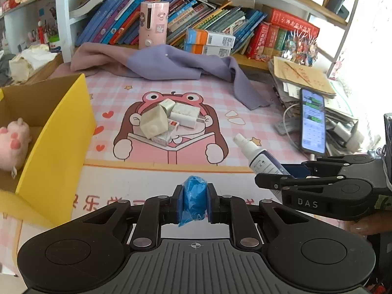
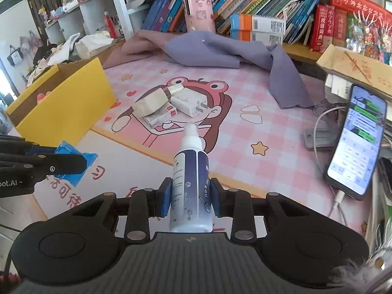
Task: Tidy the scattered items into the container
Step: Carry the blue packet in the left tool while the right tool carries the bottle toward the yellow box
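Observation:
My left gripper (image 1: 194, 199) is shut on a crumpled blue plastic packet (image 1: 194, 196), held above the pink cartoon mat; the same blue packet (image 2: 73, 161) shows at the left of the right wrist view. My right gripper (image 2: 191, 196) is shut on a white and dark blue spray bottle (image 2: 191, 183), nozzle pointing away; that spray bottle (image 1: 259, 156) appears right of centre in the left wrist view. A yellow cardboard box (image 1: 56, 134) stands at the left with a pink plush toy (image 1: 13, 144) inside. A pile of white chargers and small boxes (image 1: 169, 120) lies mid-mat.
A purple cloth (image 1: 171, 63) is draped along the back of the desk below a shelf of books (image 1: 196, 17). A lit phone (image 1: 313, 120) on a cable leans against stacked papers (image 1: 303, 78) at the right. A pink cylinder (image 1: 153, 24) stands behind the cloth.

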`<state>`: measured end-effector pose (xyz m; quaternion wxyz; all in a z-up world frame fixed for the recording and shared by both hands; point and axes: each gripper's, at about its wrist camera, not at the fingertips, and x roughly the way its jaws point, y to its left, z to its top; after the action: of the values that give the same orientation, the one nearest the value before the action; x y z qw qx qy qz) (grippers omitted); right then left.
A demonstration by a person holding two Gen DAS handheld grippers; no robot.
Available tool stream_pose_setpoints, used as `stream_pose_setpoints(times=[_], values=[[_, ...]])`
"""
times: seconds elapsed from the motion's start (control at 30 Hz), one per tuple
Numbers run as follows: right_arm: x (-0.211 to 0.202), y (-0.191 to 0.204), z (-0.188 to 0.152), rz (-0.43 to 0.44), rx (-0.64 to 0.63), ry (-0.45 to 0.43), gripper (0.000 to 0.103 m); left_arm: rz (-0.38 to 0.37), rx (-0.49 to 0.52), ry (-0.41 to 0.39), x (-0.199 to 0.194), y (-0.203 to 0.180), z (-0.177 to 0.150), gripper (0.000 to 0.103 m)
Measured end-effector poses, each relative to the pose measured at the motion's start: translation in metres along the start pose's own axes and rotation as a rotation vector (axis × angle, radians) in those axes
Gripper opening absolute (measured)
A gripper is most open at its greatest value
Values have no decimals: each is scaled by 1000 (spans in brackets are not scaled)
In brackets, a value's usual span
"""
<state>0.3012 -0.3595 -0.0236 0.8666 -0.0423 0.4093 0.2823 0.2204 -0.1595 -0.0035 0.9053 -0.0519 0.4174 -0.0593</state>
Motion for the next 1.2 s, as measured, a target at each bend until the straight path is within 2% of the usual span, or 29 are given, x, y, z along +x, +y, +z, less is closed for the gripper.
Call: stream_pose_setpoints(times=[0.27,0.47,0.9,1.2], values=[[-23,14,-12,-63,34,-30,30,-52,7,-16,-22,12,-13,17],[-37,41,-22,-85,40,-54,30,-76,29,-47,-41,27,-25,17],[-59,149,-66,-94,26,-46,30,-94,3,-65,-105,93,-81,17],[-62,217,-101,-122,70,-43,30,-129,53,-58,-142,133,-121,16]])
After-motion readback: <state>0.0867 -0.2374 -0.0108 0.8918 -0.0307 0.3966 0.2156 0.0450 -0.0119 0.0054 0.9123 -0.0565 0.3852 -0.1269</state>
